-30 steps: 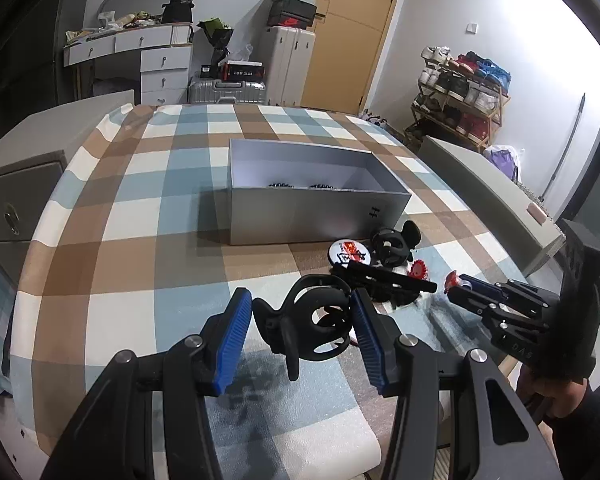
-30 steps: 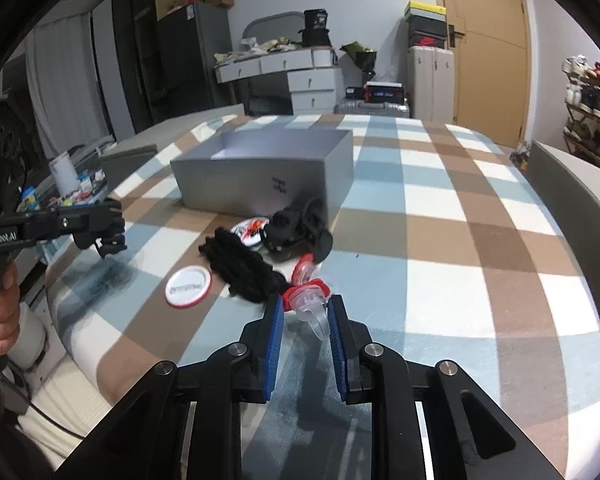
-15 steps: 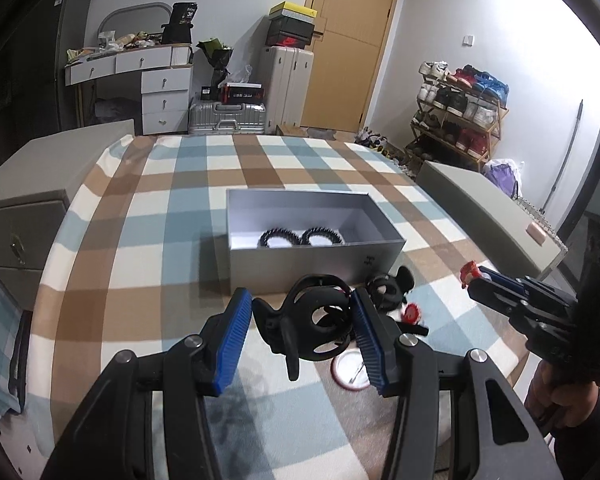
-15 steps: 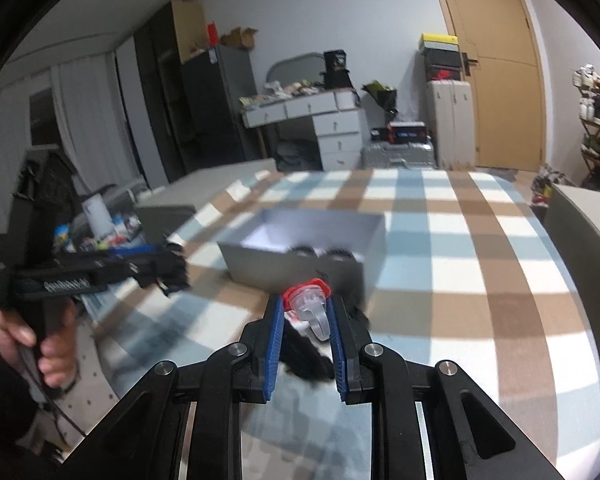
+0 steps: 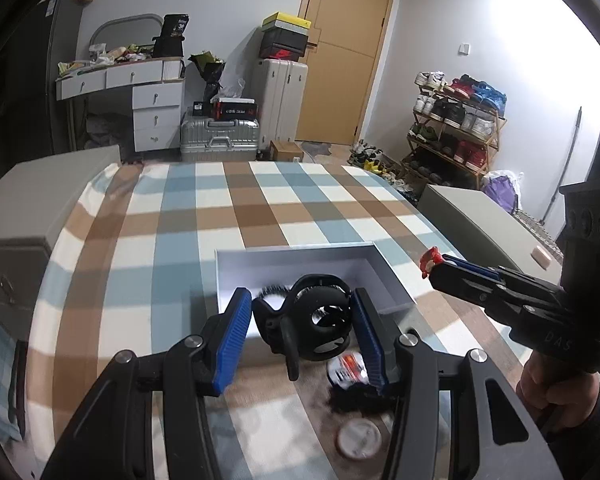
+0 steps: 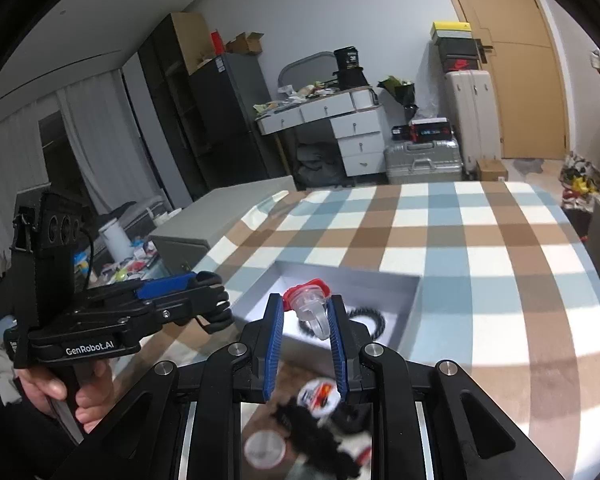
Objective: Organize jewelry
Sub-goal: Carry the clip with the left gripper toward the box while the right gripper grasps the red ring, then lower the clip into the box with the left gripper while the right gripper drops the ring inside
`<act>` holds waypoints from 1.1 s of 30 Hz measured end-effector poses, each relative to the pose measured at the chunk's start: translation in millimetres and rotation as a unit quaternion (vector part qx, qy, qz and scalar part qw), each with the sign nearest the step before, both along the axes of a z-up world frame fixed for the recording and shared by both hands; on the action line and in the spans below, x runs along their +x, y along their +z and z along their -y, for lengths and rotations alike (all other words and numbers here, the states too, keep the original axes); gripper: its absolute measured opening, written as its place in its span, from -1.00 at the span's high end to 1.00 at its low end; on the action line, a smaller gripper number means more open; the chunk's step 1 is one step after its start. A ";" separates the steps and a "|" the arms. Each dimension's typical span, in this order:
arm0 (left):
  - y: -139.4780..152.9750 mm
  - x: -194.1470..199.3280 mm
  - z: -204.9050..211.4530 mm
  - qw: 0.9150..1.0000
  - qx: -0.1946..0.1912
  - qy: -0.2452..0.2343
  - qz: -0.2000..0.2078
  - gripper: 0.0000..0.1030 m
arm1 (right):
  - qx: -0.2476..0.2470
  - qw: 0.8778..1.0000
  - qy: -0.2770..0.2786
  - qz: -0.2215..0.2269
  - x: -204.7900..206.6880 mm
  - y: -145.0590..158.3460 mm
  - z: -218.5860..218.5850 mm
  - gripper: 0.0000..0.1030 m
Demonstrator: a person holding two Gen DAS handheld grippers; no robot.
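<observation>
Black plastic fills the left gripper (image 5: 300, 320): its blue pads pinch a round black hair claw (image 5: 314, 326) at the lower centre of the left wrist view. A second ago that claw hung over the checked tablecloth (image 5: 228, 216) with the grey box (image 5: 394, 286) well up the frame; now the box has slid down until its open white inside sits directly behind the claw, and a dark beaded loop (image 5: 270, 292) peeps out beside the left pad. The small items that lay in front of the box earlier, a round badge (image 5: 346, 366), a black fuzzy heap (image 5: 356, 398) and a white disc (image 5: 358, 438), now show blurred low in the frame, under the jaws.

In the right wrist view the right gripper (image 6: 306, 320) is nearly closed on a clear clip with a red end (image 6: 310, 304), just as before. The table filled that frame a second ago; now the box (image 6: 410, 312) sits under the clip at mid-frame, with a black beaded bracelet (image 6: 374, 318) on its floor. The left gripper (image 6: 216, 300), at left of this view, appears larger and higher than before, with a hand (image 6: 66, 388) on its grip.
</observation>
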State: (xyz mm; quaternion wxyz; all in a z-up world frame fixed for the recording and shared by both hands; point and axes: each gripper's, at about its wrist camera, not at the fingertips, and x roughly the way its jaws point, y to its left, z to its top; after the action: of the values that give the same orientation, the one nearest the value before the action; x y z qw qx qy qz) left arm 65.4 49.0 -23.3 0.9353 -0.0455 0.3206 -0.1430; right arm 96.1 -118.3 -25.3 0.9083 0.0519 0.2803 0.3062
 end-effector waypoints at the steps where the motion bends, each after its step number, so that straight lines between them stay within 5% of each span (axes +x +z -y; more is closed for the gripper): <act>1: -0.2 5.0 -0.6 1.000 0.000 -0.001 -0.002 0.12 | 0.004 1.000 0.005 0.000 5.2 0.2 -1.8 0.58; 11: -8.4 45.7 0.1 1.000 -0.015 -0.006 -0.026 0.12 | 0.033 0.999 0.017 -0.030 53.9 -7.6 -7.7 0.58; 33: -31.0 78.9 5.7 0.997 -0.014 -0.028 -0.073 0.12 | 0.006 0.997 0.036 -0.073 87.6 -37.3 -17.0 0.58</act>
State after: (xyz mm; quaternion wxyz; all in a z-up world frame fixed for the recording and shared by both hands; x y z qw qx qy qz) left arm 144.3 43.3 -54.3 0.9043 -0.0601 0.3870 -0.1697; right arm 183.7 -101.3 -62.6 0.8735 0.0696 0.3455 0.3359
